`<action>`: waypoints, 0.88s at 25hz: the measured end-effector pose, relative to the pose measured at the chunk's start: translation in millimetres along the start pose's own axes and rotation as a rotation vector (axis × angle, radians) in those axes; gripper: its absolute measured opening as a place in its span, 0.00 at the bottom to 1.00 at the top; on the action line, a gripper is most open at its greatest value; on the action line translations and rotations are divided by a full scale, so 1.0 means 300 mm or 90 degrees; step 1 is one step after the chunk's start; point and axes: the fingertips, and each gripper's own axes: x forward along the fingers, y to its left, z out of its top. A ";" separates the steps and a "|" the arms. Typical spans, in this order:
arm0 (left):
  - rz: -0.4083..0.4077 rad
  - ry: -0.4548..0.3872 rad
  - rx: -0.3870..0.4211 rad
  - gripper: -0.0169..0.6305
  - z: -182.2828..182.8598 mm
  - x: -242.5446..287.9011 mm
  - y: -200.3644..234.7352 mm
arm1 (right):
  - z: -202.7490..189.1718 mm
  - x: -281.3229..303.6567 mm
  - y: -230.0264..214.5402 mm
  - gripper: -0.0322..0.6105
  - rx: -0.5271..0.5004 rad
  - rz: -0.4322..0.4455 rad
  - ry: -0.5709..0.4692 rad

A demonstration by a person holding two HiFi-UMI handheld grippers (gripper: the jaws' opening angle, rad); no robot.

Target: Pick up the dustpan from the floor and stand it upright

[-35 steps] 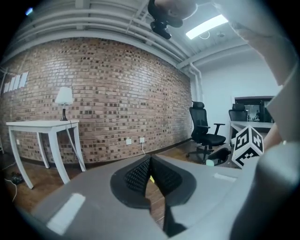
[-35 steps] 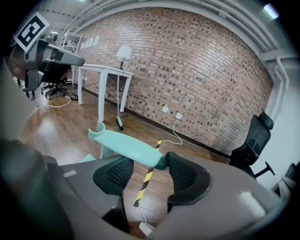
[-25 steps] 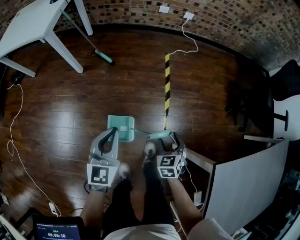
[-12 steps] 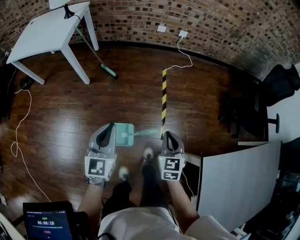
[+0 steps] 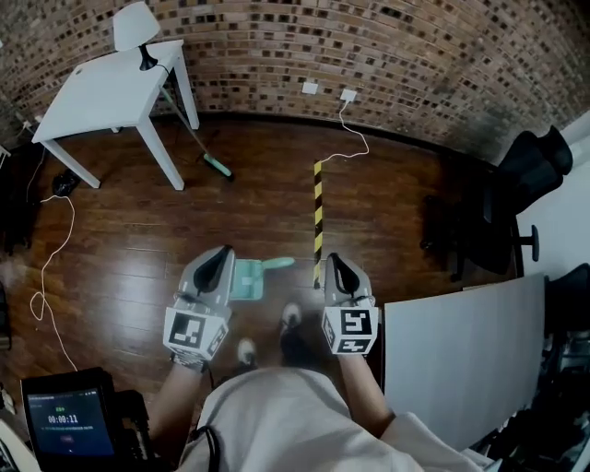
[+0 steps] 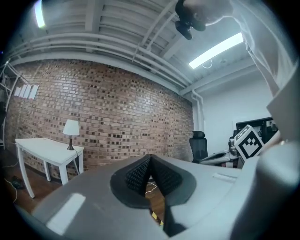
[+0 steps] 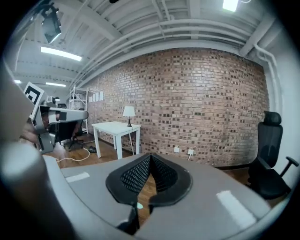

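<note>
The teal dustpan (image 5: 247, 278) lies flat on the wooden floor, its handle (image 5: 279, 263) pointing right. My left gripper (image 5: 224, 251) hangs high above the pan's left edge, jaws shut and empty. To the right of the handle's end, my right gripper (image 5: 332, 259) is also raised, shut with nothing in it. In the left gripper view the left gripper (image 6: 150, 158) points level at the brick wall. The right gripper (image 7: 150, 156) aims slightly down in the right gripper view, a speck of teal showing below its closed pads.
A white table (image 5: 106, 88) with a lamp (image 5: 138, 28) stands at the back left, a green broom (image 5: 218, 167) leaning by its leg. A yellow-black tape strip (image 5: 318, 212) runs along the floor. A black office chair (image 5: 516, 198) and a white panel (image 5: 461, 355) are at the right. Cables trail at the left.
Both grippers have risen well off the floor as the person straightened up. The right jaws, spread at the handle's end before, have closed empty. The dustpan stays on the floor.
</note>
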 end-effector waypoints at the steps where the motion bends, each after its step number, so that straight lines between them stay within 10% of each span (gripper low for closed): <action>1: -0.002 -0.007 0.006 0.03 0.026 -0.013 0.001 | 0.028 -0.018 0.006 0.07 0.007 0.008 -0.011; 22: 0.027 -0.037 0.032 0.03 0.148 -0.365 -0.062 | 0.165 -0.515 0.067 0.07 0.028 -0.038 -0.129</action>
